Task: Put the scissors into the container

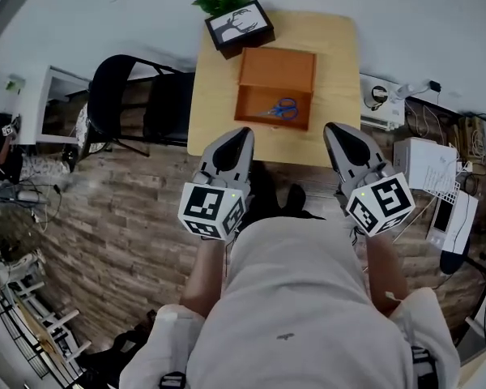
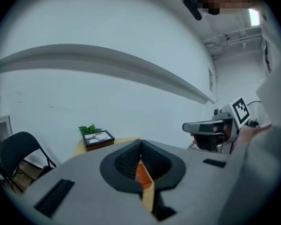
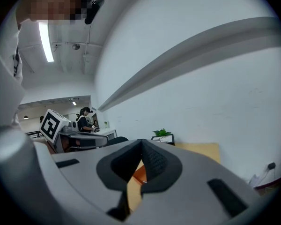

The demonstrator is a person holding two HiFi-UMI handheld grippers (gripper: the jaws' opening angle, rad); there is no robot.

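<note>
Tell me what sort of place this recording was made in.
Most likely an office or lab workroom, not a home. A small wooden table stands against a plain white wall, with a black chair beside it. Cables and white boxes crowd the plank floor at the right.

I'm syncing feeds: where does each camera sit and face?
Head view: on the head, facing steeply down at blue-handled scissors in the orange box; torso, forearms show.
Left gripper view: on the left gripper, facing the white wall past shut jaws.
Right gripper view: same, on the right gripper.
Both gripper views share the black-framed picture.
</note>
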